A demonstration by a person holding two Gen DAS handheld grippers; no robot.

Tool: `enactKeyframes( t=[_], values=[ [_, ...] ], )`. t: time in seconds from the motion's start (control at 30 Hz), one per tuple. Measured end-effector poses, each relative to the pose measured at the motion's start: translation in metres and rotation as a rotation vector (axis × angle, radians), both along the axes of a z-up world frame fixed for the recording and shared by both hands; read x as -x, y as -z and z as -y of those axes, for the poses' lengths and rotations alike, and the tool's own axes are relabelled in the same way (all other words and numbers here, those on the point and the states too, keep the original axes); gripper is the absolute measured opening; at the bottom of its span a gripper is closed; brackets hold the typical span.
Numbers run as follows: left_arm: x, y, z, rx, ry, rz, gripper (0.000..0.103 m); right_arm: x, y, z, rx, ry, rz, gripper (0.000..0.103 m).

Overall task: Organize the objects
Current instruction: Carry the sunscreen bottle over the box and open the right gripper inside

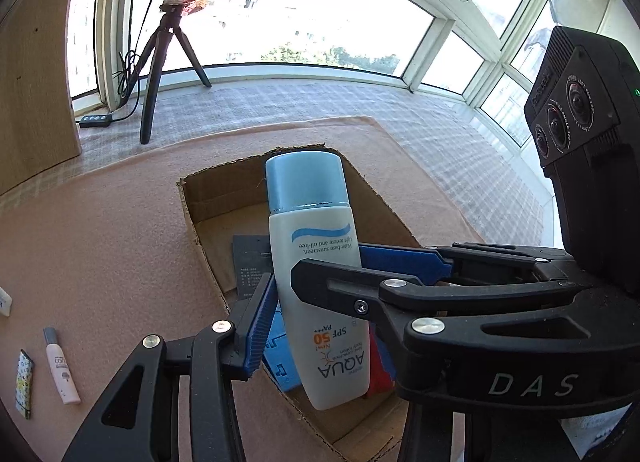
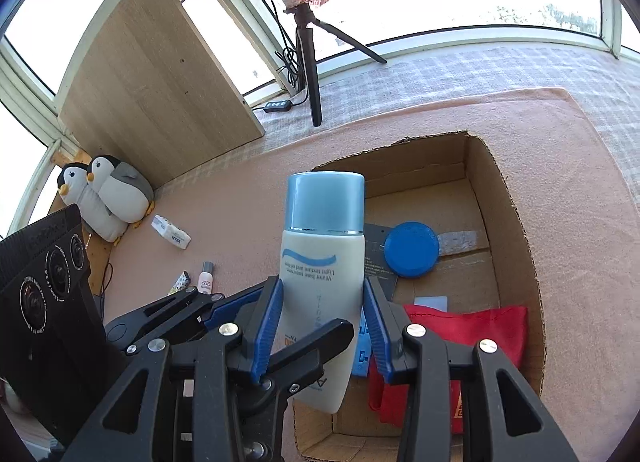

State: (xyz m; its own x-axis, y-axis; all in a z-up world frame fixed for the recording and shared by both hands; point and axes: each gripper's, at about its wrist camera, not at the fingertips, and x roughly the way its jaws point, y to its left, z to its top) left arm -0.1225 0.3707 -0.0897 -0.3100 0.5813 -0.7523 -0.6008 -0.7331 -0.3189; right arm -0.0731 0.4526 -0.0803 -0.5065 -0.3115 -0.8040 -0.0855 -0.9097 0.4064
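Both your grippers, left (image 1: 316, 282) and right (image 2: 323, 322), clamp the bottle (image 2: 322, 262) mid-body above the box (image 2: 516, 222). It looks light, with smooth, slippery plastic; keep your hold on the flat sides below the cap.

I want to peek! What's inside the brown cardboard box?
Inside the brown cardboard box: a round blue lid, a red cloth bag, a dark card. The white sunscreen bottle hides part.

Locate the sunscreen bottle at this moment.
The sunscreen bottle is centre frame in both wrist views, clamped by the right gripper and left gripper above the cardboard box.
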Motion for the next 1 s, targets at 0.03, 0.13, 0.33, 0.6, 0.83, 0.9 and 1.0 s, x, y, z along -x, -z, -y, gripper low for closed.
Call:
enactKeyframes(
  t=[0.03,0.13,0.33,0.6,0.83,0.9,1.0],
  values=[
    [0.001,0.001,-0.003,0.003,0.004,0.0,0.049,0.0,0.001,-0.003,-0.001,0.002,0.003,0.038],
    [0.003,0.005,-0.008,0.012,0.012,0.006,0.049,0.001,0.004,-0.008,-0.007,0.003,0.01,0.038],
    [0.003,0.01,-0.009,0.045,0.007,0.01,0.067,0.002,0.009,-0.011,-0.035,0.016,0.015,0.045],
    [0.003,0.007,0.009,0.044,-0.005,0.002,0.067,0.0,0.008,-0.016,-0.055,0.076,0.005,0.054],
    [-0.006,-0.003,0.046,0.046,-0.036,-0.018,0.067,-0.007,0.0,-0.004,-0.062,0.095,-0.033,0.054],
    [-0.009,-0.006,0.061,0.064,-0.055,-0.037,0.067,-0.01,-0.003,0.003,-0.072,0.098,-0.05,0.054],
    [-0.012,-0.008,0.088,0.079,-0.092,-0.047,0.066,-0.013,-0.006,0.017,-0.076,0.086,-0.063,0.054]
  ],
)
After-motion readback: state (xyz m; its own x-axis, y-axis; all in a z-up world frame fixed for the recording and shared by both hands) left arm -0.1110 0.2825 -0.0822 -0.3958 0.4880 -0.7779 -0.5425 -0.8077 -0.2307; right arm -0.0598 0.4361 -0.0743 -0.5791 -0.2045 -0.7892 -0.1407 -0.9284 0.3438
